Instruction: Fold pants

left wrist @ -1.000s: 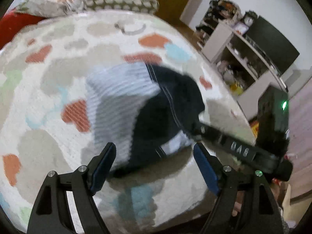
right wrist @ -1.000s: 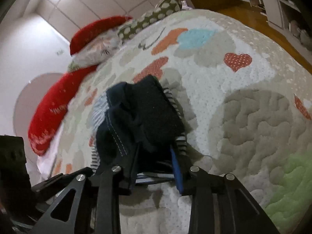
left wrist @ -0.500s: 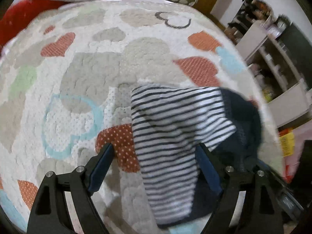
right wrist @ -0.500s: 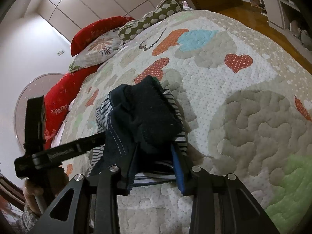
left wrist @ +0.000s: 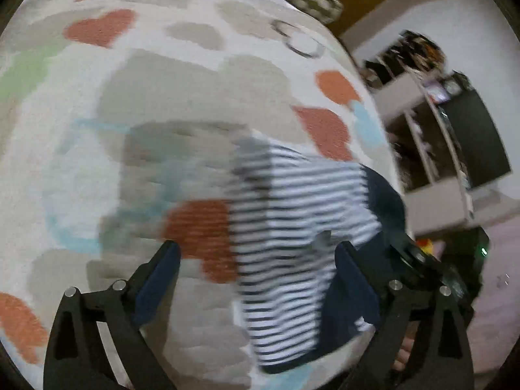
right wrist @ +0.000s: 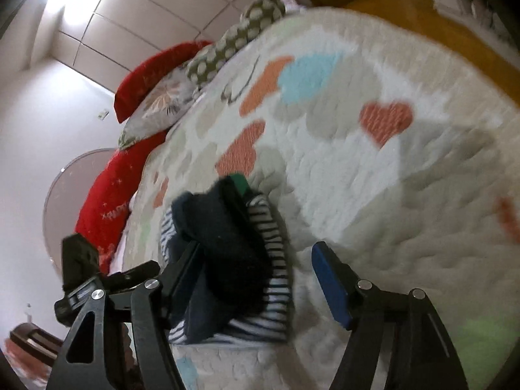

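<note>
On the heart-patterned quilt (right wrist: 373, 195) lie the folded striped pants (left wrist: 299, 227). Both grippers hover over them, fingers spread: left gripper (left wrist: 256, 276) empty, right gripper (right wrist: 256, 273) having just released its earlier clamp.

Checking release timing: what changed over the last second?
The right gripper opened and let go of the pants; a second ago its fingers were clamped on the bundle. The left gripper stayed open while its view swung across the quilt. The pants remain bunched on the quilt, striped side showing.
</note>
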`<state>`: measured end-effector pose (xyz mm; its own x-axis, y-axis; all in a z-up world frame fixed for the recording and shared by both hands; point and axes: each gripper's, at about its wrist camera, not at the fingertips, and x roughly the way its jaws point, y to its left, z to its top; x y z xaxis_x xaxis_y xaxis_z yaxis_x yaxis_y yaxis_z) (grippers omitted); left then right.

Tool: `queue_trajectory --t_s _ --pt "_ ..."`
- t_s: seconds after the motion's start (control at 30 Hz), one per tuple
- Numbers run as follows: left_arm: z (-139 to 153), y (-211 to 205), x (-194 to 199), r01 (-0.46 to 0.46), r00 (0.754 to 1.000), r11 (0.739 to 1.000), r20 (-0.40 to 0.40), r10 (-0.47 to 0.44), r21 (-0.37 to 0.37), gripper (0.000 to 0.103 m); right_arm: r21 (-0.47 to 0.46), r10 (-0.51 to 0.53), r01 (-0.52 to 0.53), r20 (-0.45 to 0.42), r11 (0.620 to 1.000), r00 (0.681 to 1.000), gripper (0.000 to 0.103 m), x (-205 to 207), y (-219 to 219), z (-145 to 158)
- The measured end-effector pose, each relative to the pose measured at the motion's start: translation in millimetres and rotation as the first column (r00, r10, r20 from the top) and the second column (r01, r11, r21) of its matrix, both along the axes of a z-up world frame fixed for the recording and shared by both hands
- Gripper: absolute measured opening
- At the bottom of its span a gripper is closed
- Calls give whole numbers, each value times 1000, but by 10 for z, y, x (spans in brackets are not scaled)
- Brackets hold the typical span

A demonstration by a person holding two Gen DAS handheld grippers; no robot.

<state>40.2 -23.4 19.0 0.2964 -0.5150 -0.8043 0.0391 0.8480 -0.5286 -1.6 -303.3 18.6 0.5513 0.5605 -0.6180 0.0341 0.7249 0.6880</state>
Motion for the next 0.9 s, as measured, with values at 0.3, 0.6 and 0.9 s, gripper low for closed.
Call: queue_trajectory --t_s 0.3,0.6,0.9 --pt "84 -342 -116 73 995 997 65 -72 -20 37 35 57 -58 13 998 998 48 161 214 -81" --pt "389 -155 -172 34 991 999 133 -32 -9 24 80 69 -73 48 994 996 35 187 203 134" --pt "544 23 -46 -27 981 998 194 17 52 24 7 121 -122 94 993 988 35 357 456 403"
